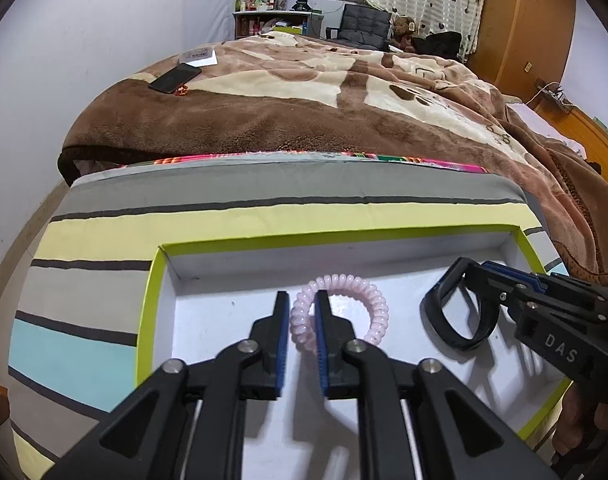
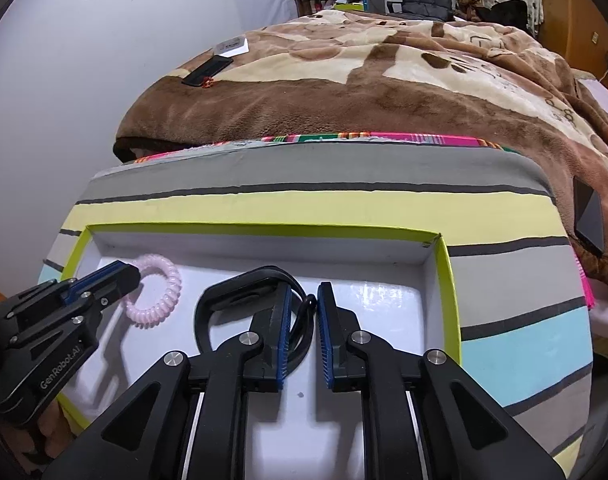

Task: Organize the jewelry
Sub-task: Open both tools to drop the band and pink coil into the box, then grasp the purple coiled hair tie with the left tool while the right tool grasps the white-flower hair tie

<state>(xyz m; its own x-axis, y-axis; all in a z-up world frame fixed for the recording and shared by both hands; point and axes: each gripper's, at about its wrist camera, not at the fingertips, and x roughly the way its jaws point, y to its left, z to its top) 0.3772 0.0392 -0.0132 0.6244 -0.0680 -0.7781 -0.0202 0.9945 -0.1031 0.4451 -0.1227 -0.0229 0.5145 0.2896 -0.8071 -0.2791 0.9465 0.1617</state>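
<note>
A pink spiral coil bracelet (image 1: 367,284) lies in a white tray with a lime-green rim (image 1: 152,300). My left gripper (image 1: 302,300) points down at it with the coil's left side between its jaws. The blue pads stand slightly apart from the coil, so the gripper is open. A black band (image 2: 260,271) lies to the right in the same tray (image 2: 447,280). My right gripper (image 2: 304,292) straddles one side of the band with a gap to the pads, so it is open. Each wrist view shows the other gripper: the right gripper (image 1: 473,268) and the left gripper (image 2: 134,276).
The tray rests on a striped grey, yellow and blue surface (image 1: 84,288) at the foot of a bed with a brown blanket (image 1: 304,92). On the blanket lie a phone (image 1: 174,78) and a white card (image 1: 200,57). A dark flat device (image 2: 587,216) lies at the right.
</note>
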